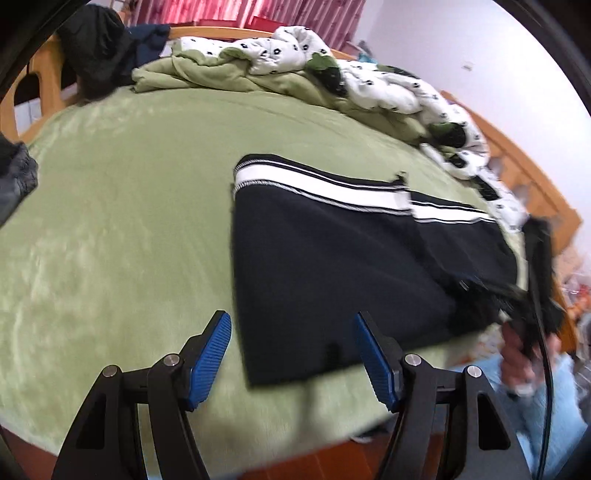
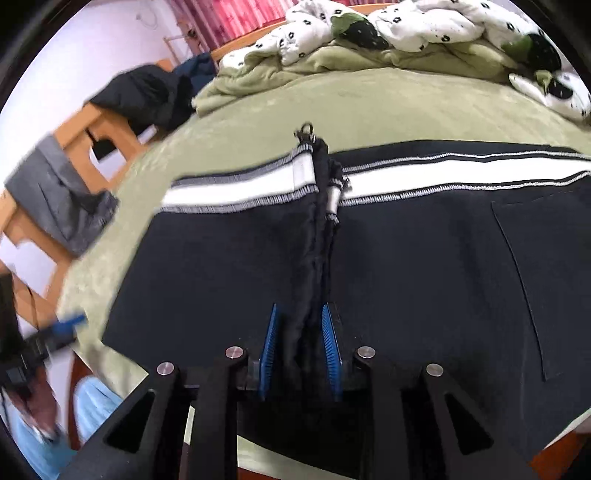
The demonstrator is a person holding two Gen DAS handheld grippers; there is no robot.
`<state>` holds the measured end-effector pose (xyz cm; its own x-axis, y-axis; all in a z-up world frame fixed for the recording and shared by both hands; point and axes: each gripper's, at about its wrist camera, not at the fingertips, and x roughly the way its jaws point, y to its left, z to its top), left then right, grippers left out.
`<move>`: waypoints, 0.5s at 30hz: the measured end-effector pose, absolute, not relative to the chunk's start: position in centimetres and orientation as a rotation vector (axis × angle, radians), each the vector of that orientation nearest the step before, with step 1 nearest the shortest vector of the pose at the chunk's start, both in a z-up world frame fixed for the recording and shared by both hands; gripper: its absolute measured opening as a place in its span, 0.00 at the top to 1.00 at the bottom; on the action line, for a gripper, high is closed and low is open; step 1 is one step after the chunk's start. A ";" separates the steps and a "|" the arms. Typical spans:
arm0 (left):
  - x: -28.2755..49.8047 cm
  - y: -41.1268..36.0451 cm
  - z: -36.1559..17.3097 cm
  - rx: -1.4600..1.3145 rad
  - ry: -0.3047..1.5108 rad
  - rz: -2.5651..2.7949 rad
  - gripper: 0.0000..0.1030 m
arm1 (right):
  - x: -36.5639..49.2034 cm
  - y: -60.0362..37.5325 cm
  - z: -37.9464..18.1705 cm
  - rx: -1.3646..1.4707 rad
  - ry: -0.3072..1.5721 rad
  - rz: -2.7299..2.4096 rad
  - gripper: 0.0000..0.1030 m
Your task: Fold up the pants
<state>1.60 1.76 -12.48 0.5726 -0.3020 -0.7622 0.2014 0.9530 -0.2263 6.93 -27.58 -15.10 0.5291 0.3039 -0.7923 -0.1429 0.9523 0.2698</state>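
One fold of pants (image 2: 310,266) between the right gripper (image 2: 301,332) pads

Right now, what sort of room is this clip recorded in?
Most likely a bedroom: the pants lie on a bed with a green blanket and a wooden frame, a rumpled white patterned duvet is piled at its far side, and pink curtains hang behind.

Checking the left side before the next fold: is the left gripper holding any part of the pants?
No: the left gripper hangs open, its blue pads clear of the pants.
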 end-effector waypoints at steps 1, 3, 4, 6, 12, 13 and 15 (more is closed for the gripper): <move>2.4 1.1 -13.2 -0.094 0.930 -0.264 0.36 | 6.7 -27.5 -15.4 0.160 0.983 0.264 0.73; 3.0 0.3 -15.2 -0.044 0.993 -0.216 0.35 | 6.1 -27.6 -15.8 0.155 0.986 0.262 0.65; 3.0 0.3 -16.2 -0.036 1.022 -0.215 0.35 | 5.7 -27.8 -16.0 0.156 0.990 0.259 0.63; 2.6 0.3 -17.1 -0.053 1.033 -0.222 0.35 | 5.0 -28.4 -16.3 0.172 1.002 0.267 0.62; 2.5 1.8 -15.8 -0.122 1.048 -0.253 0.34 | 2.6 -30.4 -15.5 0.224 0.978 0.302 0.61; 2.5 1.8 -15.2 -0.108 1.039 -0.252 0.34 | 2.1 -31.3 -14.9 0.235 0.955 0.291 0.61; 2.2 1.8 -14.4 -0.086 1.014 -0.246 0.34 | 0.7 -34.2 -13.1 0.243 0.875 0.198 0.61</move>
<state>2.22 1.79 -14.43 0.5037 -0.2430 -0.8290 0.1634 0.9691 -0.1848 0.70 -34.25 -13.09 0.6261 0.2696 -0.7316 -0.0716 0.9542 0.2904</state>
